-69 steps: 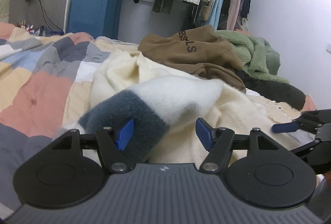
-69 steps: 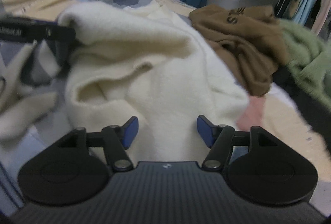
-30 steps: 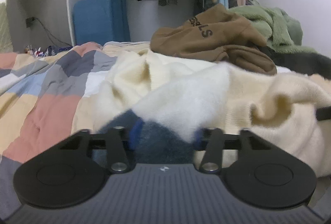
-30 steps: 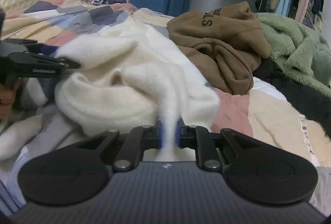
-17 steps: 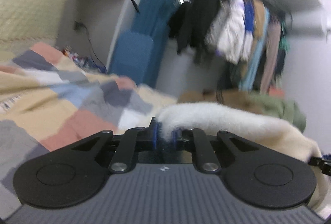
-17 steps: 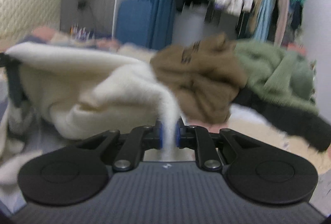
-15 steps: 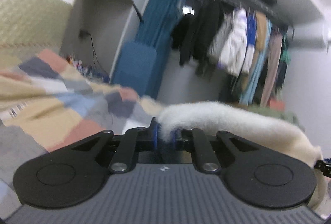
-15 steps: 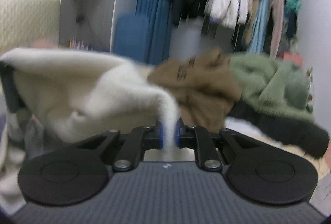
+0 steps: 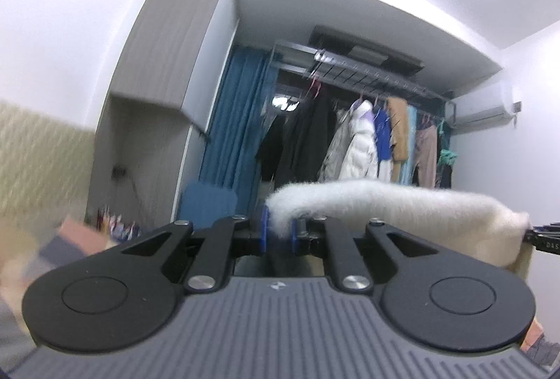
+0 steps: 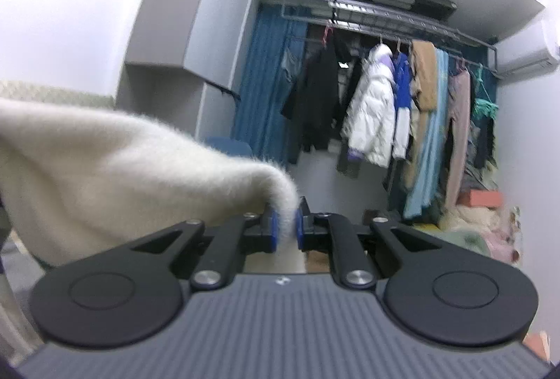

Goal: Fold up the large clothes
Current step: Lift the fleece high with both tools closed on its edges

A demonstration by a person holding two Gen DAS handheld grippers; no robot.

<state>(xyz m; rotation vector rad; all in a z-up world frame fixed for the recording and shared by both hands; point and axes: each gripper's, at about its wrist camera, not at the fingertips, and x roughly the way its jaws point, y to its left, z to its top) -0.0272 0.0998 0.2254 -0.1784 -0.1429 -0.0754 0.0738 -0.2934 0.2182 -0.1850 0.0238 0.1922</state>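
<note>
A fluffy cream sweater (image 9: 402, 207) is held up in the air between both grippers. My left gripper (image 9: 279, 229) is shut on one end of its top edge; the cloth stretches right to the other gripper's tip (image 9: 546, 240). My right gripper (image 10: 286, 227) is shut on the other end of the sweater (image 10: 122, 169), which spreads away to the left. The hanging lower part of the sweater is hidden below both views.
Both cameras point up at the far wall: a rail of hanging clothes (image 10: 385, 112), a blue curtain (image 9: 234, 133), a blue chair back (image 9: 206, 207), an air conditioner (image 9: 486, 109). A patch of the patchwork bedspread (image 9: 70, 239) and piled clothes (image 10: 483, 225) show low down.
Both grippers closed on the sweater while it lay on the bed, then lifted it high. The bed and the brown and green clothes have dropped out of view.
</note>
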